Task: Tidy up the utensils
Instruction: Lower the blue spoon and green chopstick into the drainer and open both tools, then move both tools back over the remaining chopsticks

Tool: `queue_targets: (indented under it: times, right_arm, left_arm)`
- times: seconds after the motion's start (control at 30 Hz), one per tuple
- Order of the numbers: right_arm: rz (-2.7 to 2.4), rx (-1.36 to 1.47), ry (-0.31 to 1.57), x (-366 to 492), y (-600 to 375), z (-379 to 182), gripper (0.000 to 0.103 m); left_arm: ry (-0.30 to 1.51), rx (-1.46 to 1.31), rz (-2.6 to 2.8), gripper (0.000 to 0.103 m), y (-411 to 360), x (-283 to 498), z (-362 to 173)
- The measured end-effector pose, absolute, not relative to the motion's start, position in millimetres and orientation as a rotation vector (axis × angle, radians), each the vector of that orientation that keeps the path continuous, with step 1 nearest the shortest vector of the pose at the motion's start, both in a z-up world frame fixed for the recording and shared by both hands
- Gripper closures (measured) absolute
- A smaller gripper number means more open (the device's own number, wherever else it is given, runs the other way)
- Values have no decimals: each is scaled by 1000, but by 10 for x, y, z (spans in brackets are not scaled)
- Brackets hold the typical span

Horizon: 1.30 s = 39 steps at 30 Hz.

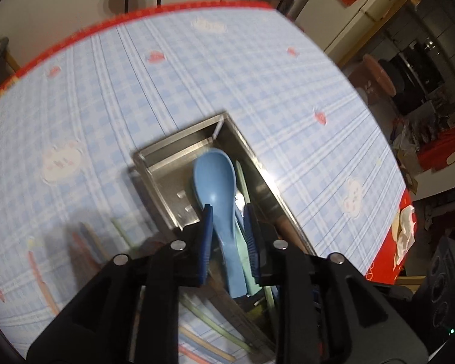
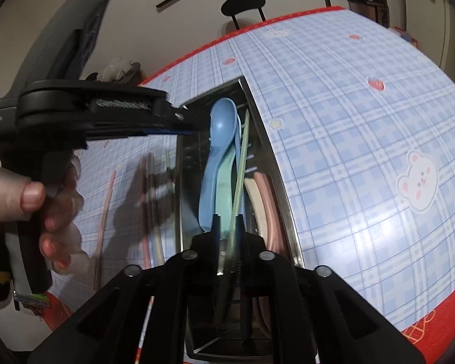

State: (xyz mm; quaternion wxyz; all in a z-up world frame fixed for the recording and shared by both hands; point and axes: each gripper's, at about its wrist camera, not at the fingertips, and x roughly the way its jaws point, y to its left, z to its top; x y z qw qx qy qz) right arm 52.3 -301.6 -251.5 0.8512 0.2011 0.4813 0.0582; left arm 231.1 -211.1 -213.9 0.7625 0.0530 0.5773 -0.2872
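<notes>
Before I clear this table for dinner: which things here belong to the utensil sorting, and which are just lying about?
Part of the job:
- metal tray
- blue spoon, in the tray
- green chopstick, in the tray
- loose chopsticks on the tablecloth beside the tray

Just lying about:
- black chair
- dark appliance beyond the table
</notes>
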Motion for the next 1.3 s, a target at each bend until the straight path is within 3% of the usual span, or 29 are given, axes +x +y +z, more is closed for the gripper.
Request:
queue_targets:
  times: [0.13,0.2,0.27,0.33,0.37,0.67,1.3]
  right_arm:
    - [101,404,970,472,-3033,-2359,55]
    - [86,393,951,456,-3047,-2289,40]
    - [78,387,930,434,-3048,-2223,28]
    - [73,377,915,414,-3041,-2152,10]
    - [71,373,908,404,-3043,-2136,7]
    - [14,265,902,318,-2891,-2036,6]
    - [156,35,1001,379,-2029,-2169,6]
  left_arm:
    - [1170,84,-605,59,-1877,2282,-1853]
    - [1119,74,-593,44,-1719,2231,-1710]
    - [1081,68,-588,40,-1579,2171,-1603]
    - [1056,65,-577,21,-1435,2103,-1535]
    - [1037,56,-571,13,-1339,2055,-1496]
    - [1002,-22,-517,6,-630,1753,-1461]
    - [1042,-177,-259,6,519,695,-2156]
